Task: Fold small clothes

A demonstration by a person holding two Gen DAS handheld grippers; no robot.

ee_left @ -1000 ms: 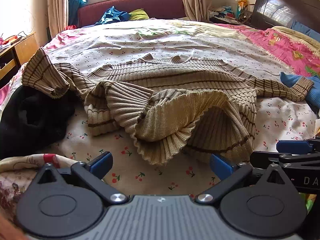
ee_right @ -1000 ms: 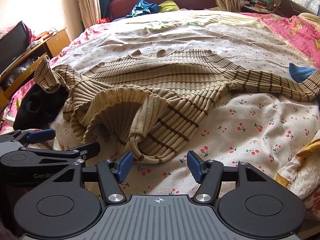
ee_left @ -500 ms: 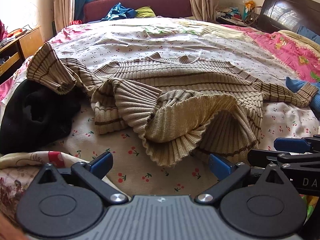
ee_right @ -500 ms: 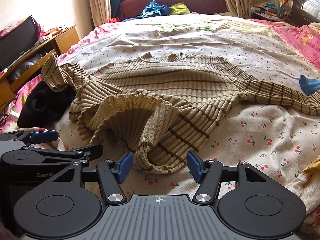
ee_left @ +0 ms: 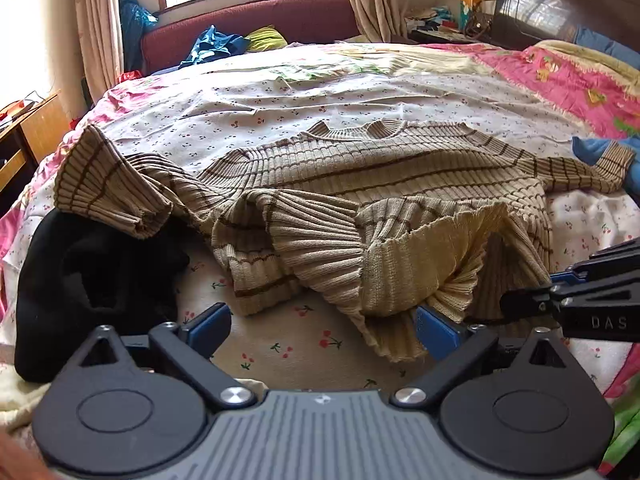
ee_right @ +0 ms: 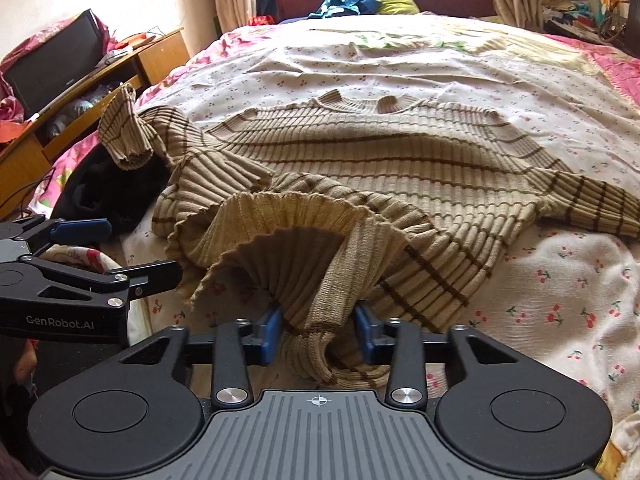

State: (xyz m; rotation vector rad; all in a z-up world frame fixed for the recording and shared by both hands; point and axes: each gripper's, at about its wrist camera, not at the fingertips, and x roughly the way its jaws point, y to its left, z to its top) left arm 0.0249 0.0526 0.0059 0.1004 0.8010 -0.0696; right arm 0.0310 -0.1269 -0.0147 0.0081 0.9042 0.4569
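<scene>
A beige ribbed sweater with brown stripes (ee_left: pixel 380 184) lies on the cherry-print bed sheet (ee_left: pixel 280 112), its hem bunched and folded toward me. It also shows in the right wrist view (ee_right: pixel 400 168). My left gripper (ee_left: pixel 322 328) is open, its jaws wide over bare sheet, with the hem's edge touching the right fingertip (ee_left: pixel 434 332). My right gripper (ee_right: pixel 318 330) has its jaws narrowed around a bunch of the sweater's hem (ee_right: pixel 320 312), which fills the gap between them.
A black garment (ee_left: pixel 88 276) lies at the bed's left edge under the sweater's left sleeve (ee_left: pixel 108 192). A blue cloth (ee_left: pixel 600 152) lies by the right sleeve. A wooden desk (ee_right: pixel 100 80) stands left of the bed. A pink blanket (ee_left: pixel 560 84) lies at the far right.
Both grippers moved forward toward the sweater's hem. The right gripper's jaws narrowed and now hold a bunch of the hem between them; the left stayed wide open.
</scene>
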